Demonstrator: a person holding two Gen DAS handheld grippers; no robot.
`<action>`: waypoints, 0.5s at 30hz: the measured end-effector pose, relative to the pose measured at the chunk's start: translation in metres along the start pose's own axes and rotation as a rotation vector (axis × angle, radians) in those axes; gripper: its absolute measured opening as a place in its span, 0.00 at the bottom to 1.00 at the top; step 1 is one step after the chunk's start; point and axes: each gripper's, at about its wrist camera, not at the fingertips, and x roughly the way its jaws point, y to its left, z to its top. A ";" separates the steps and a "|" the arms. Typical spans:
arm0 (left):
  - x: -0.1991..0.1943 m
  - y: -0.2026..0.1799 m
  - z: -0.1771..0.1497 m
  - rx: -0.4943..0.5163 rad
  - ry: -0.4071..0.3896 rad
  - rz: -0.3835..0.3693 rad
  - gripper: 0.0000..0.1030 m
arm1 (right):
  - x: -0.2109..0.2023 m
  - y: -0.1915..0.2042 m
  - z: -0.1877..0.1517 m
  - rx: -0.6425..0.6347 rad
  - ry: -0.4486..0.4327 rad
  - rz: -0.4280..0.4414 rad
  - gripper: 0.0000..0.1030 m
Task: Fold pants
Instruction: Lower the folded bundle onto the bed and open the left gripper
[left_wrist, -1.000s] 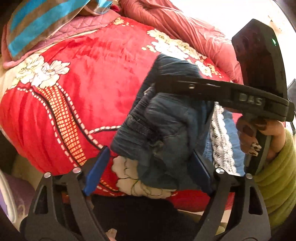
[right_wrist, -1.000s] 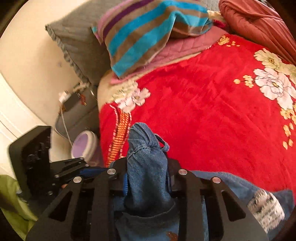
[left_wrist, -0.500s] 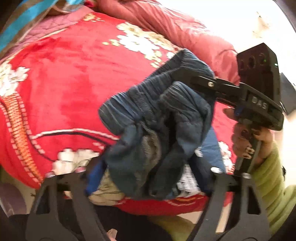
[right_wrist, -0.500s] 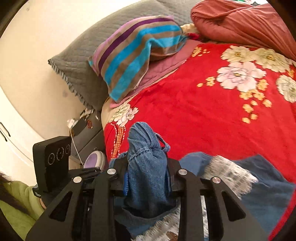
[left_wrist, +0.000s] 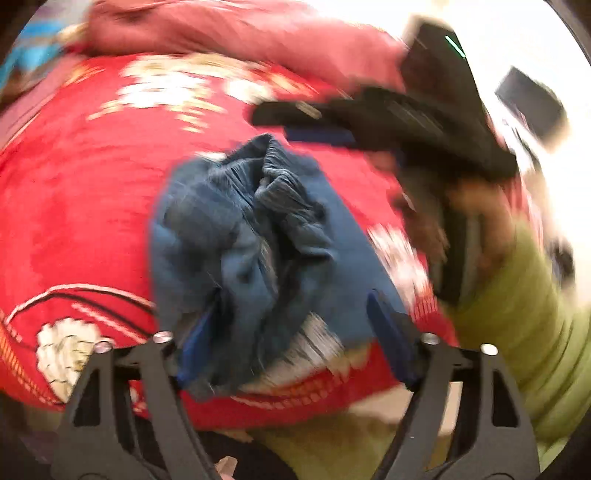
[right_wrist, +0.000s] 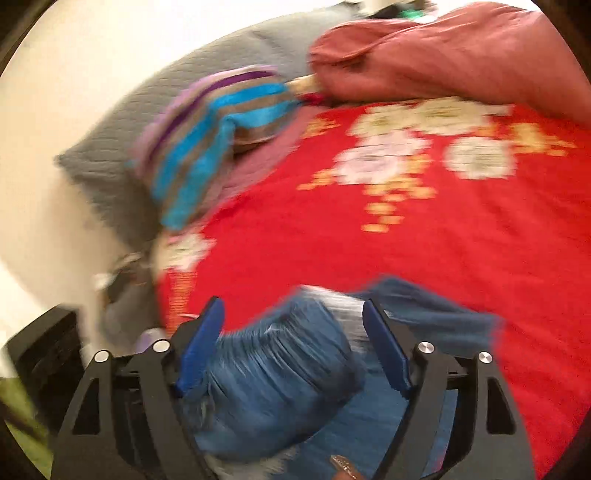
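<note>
From the left wrist, the left gripper (left_wrist: 295, 338) stands wide, its jaws just opened further; the bunched blue jeans (left_wrist: 251, 240) lie between and ahead of them on the red floral blanket (left_wrist: 81, 206), touching the left pad only. The right gripper (left_wrist: 306, 122) hovers beyond, empty. From the right wrist, the right gripper (right_wrist: 293, 345) has just sprung wide; the jeans (right_wrist: 273, 373) sit loose between its pads (right_wrist: 201, 345).

Blue denim pants (left_wrist: 255, 254), bunched in a loose crumpled heap, on the near edge of the red flowered blanket (left_wrist: 81, 206). Gathered waistband puckers up at the far side of the heap; frayed whitish patch shows at the near right. Frames blurred; finer folds unreadable.
</note>
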 end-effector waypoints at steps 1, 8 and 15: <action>0.004 -0.009 -0.005 0.040 0.017 0.010 0.70 | -0.005 -0.004 -0.004 0.013 -0.005 -0.037 0.77; -0.024 0.002 -0.002 -0.017 -0.093 0.044 0.70 | -0.038 -0.028 -0.037 0.151 -0.022 -0.100 0.88; 0.000 0.027 -0.002 -0.064 -0.031 0.166 0.60 | -0.014 -0.010 -0.051 0.159 0.098 -0.123 0.63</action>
